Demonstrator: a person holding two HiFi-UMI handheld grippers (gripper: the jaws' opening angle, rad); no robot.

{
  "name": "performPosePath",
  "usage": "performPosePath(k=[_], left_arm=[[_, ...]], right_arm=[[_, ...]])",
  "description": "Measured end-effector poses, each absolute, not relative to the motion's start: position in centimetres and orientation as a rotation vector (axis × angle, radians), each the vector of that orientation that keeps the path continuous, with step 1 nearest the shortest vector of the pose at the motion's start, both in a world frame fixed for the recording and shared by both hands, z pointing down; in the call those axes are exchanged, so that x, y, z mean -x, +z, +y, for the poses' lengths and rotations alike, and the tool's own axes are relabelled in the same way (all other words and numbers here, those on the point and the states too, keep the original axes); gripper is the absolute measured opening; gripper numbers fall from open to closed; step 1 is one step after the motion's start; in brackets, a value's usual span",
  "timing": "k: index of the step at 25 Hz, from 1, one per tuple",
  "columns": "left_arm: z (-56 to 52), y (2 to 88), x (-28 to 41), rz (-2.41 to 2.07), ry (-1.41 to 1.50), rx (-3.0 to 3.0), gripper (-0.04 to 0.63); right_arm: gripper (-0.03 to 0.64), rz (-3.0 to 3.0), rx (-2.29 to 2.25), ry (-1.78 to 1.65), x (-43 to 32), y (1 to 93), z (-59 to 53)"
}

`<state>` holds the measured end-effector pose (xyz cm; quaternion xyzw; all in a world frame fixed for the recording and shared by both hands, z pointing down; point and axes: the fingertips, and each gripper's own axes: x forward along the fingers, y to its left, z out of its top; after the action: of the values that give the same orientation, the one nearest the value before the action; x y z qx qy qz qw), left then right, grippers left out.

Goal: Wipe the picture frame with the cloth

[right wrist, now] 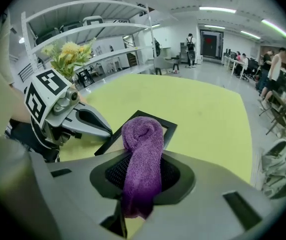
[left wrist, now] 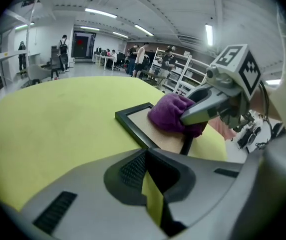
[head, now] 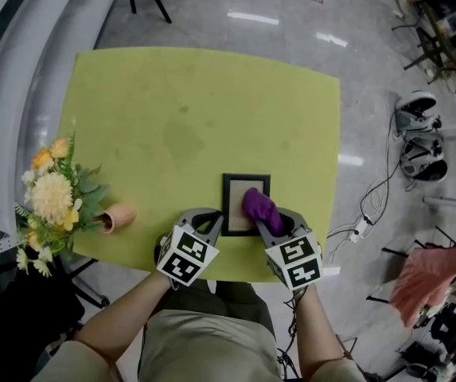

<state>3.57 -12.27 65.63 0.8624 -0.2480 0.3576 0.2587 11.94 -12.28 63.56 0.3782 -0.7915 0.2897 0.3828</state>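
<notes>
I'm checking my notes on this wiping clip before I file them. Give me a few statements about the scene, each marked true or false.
1. The right gripper holds the purple cloth in its jaws. True.
2. The cloth rests on the picture frame. True.
3. The frame stands upright. False: it lies flat on the yellow-green table.
4. The left gripper clamps the frame's edge. False: its jaws are together with nothing between them, and the frame lies ahead of them.
5. The flowers are on the person's right. False: the flowers are at the table's left edge.
</notes>
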Motion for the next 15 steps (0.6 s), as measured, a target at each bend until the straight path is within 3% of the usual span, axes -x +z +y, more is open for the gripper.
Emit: performPosePath(k=[5, 9, 15], left_arm=[[-12.3, 65.7, -3.8, -0.665, 0.948, -2.318, 0.008], [-12.8, 64.4, -4.2, -0.666, 0.764, -2.276, 0.008], [-13.3, 64.7, -4.9, -0.648, 0.823, -2.311, 0.008]], right_arm=[[0.100, -2.044, -1.057, 0.725, -13.8, 61.0, -12.4], [0.098, -2.152, -0.894, 0.775, -10.5, 59.4, -10.6], [0.100, -2.199, -0.712, 0.835, -5.9, 60.8, -7.6]])
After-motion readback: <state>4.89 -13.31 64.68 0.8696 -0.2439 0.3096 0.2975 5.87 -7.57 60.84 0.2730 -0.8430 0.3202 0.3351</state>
